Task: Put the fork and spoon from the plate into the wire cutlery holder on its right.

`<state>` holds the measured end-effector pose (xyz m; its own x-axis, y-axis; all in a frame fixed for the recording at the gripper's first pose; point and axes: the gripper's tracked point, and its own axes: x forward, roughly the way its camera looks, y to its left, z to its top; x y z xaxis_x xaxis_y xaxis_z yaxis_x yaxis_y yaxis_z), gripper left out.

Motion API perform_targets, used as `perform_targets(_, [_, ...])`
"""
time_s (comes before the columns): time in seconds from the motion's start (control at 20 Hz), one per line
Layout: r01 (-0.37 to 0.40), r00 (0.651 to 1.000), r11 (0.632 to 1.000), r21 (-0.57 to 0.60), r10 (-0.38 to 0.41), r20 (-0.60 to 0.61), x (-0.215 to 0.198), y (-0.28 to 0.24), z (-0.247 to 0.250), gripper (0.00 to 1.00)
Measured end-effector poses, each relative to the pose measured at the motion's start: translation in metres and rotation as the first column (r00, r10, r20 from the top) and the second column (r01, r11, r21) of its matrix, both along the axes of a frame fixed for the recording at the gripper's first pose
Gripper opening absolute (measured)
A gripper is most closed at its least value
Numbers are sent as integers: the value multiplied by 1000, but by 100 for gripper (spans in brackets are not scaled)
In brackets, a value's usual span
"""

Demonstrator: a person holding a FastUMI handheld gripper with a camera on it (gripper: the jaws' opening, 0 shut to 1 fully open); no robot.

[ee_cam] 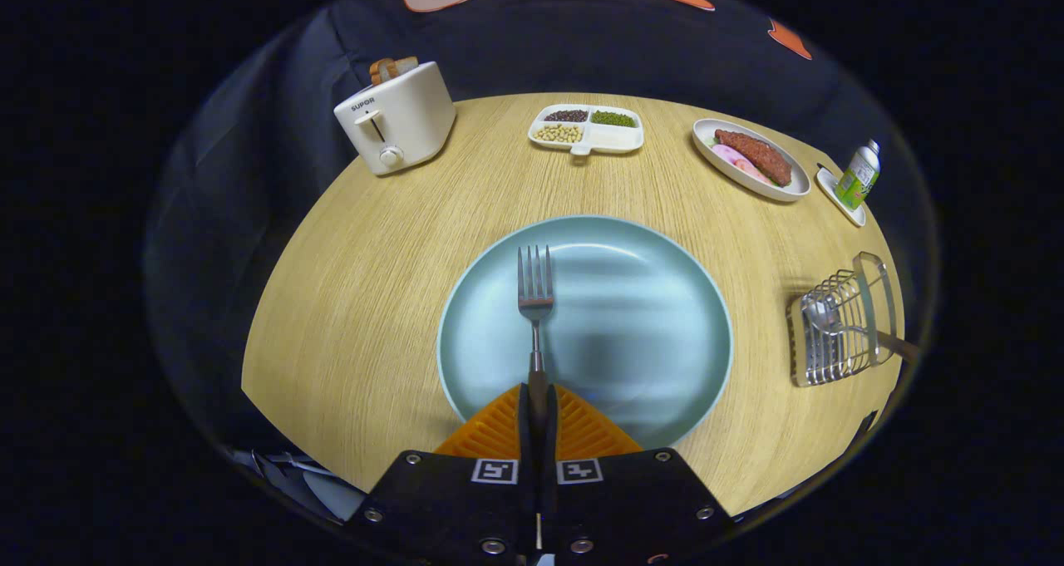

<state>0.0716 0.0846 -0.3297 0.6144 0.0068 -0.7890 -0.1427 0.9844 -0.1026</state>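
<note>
A steel fork (pixel 535 300) with a dark handle points away from me over the pale blue plate (pixel 648 333), tines toward the far side. My gripper (pixel 538 400) is shut on the fork's handle, the orange fingers (pixel 499 437) pressed together around it at the plate's near rim. The wire cutlery holder (pixel 844 321) stands on the table to the right of the plate. A spoon (pixel 831 321) lies in the holder, its bowl inside and its dark handle sticking out to the right.
On the wooden table (pixel 374 300) beyond the plate stand a white toaster (pixel 399 117) with bread at far left, a divided dish of beans (pixel 586 128), an oval plate of food (pixel 752 159), and a small green bottle (pixel 858 175) on a saucer.
</note>
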Motion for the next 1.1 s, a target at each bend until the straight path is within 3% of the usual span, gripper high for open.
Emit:
perform_targets(0.5, [-15, 994, 1000, -10, 16, 109, -10, -53, 116, 2])
perform_targets(0.8, [2, 998, 999, -52, 1, 58, -28, -124, 157, 2])
perform_targets(1.1, [-14, 997, 992, -129, 4, -74, -43, -202, 188, 3])
